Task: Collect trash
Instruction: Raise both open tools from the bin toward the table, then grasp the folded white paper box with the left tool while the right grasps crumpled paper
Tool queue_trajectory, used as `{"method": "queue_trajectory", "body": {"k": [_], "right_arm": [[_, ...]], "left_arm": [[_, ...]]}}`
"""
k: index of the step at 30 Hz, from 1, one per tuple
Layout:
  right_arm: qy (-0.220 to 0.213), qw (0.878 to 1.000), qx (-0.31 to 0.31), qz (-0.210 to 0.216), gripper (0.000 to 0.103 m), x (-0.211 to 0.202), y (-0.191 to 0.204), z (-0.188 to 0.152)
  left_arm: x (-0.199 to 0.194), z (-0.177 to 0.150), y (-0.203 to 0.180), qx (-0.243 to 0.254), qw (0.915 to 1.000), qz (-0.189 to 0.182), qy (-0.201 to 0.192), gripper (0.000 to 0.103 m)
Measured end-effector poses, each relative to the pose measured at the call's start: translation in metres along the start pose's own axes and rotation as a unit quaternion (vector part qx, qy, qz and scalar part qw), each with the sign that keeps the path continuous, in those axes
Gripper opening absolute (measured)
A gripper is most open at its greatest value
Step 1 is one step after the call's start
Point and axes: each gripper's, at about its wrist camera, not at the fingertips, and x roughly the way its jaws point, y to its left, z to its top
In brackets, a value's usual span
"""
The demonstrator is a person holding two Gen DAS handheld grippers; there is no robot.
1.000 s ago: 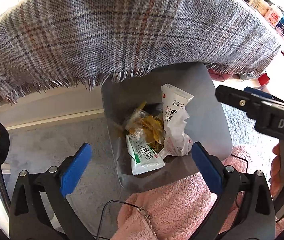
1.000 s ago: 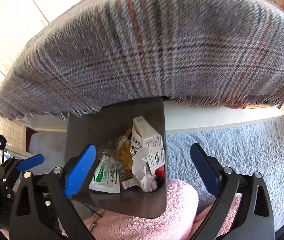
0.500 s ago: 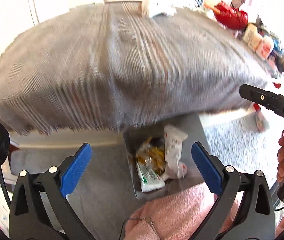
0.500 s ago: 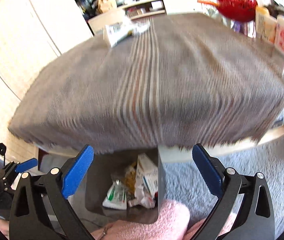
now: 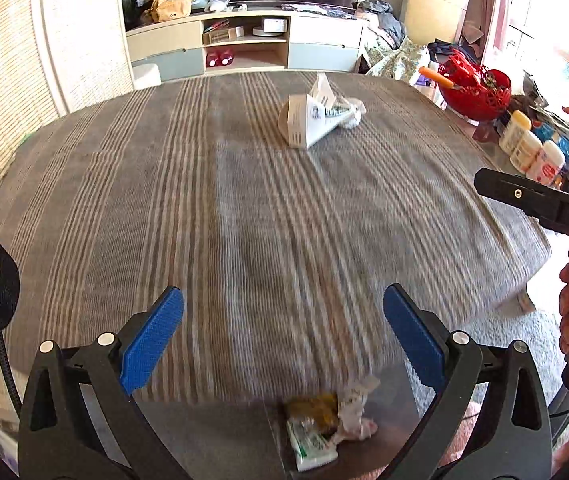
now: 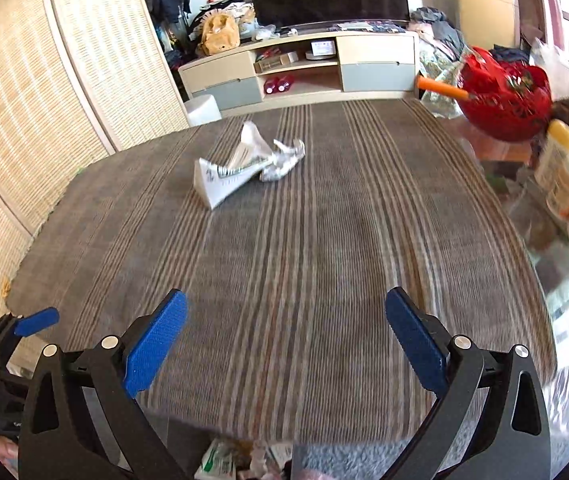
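Note:
A white crushed carton with crumpled paper [image 5: 316,120] lies far out on the grey plaid tablecloth [image 5: 244,220]; it also shows in the right wrist view [image 6: 240,168]. A grey bin [image 5: 388,440] with wrappers [image 5: 324,424] sits on the floor below the table's near edge; its trash also shows in the right wrist view [image 6: 240,460]. My left gripper [image 5: 284,340] is open and empty above the near edge. My right gripper [image 6: 284,340] is open and empty too, well short of the carton.
A red basket [image 5: 472,92] and several bottles [image 5: 532,152] stand along the table's right side. A TV cabinet [image 6: 300,68] is behind the table and a woven screen [image 6: 24,100] at the left. The right gripper's body [image 5: 544,208] shows at the right.
Both grippers have risen from looking down into the bin under the tablecloth to above the table top. The carton and paper on the table have come into view.

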Motion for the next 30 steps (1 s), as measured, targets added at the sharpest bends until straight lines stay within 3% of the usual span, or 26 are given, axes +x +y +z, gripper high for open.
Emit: {"method": "queue_trajectory", "body": {"k": [6,14,24,30], "right_arm": [[0.003,1.000,0.007,-0.009,0.100,0.039,-0.010,0.048],[0.009,0.998,0.063,0.026,0.098,0.096,-0.034,0.087],[0.047,0.997,0.060,0.023,0.059,0.152,-0.030,0.120],[0.065,0.996,0.057,0.017,0.057,0.176,-0.029,0.125]], "left_arm": [[0.046,0.062,0.001,0.014,0.9998,0.011,-0.007,0.095],[0.106,0.111,-0.005,0.047,0.9989,0.004,0.010,0.095],[0.144,0.136,-0.016,0.068,0.9974,-0.015,0.019,0.095],[0.160,0.143,-0.023,0.078,0.9963,-0.025,0.025,0.095]]}}
